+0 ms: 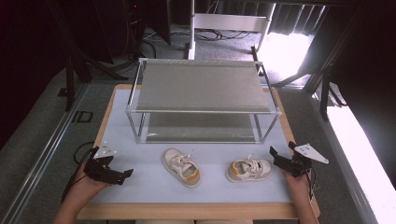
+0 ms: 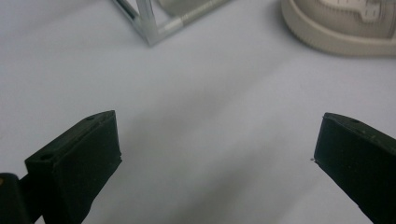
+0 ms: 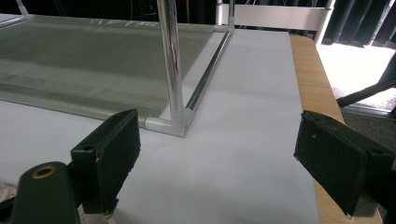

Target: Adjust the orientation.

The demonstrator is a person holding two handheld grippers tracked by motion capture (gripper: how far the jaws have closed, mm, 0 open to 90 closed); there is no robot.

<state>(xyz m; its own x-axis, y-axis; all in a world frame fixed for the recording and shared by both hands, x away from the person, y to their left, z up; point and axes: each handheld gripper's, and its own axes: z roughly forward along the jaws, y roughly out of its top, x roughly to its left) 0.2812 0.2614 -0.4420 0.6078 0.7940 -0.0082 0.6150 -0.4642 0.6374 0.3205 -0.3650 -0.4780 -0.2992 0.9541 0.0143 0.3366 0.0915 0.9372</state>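
Two small cream sneakers with orange trim sit on the white table mat (image 1: 140,179) in front of the 2-tier metal shoe rack (image 1: 201,100): the left sneaker (image 1: 182,167) lies angled near the middle, and the right sneaker (image 1: 249,170) lies to its right, the 2 apart from each other. The left gripper (image 1: 122,176) rests low at the mat's left side, well apart from the left sneaker, jaws spread wide with only bare mat between them. The right gripper (image 1: 283,152) sits just beside the right sneaker without touching it, its jaws also spread wide and holding nothing, pointing toward the rack's front corner post (image 3: 172,60).
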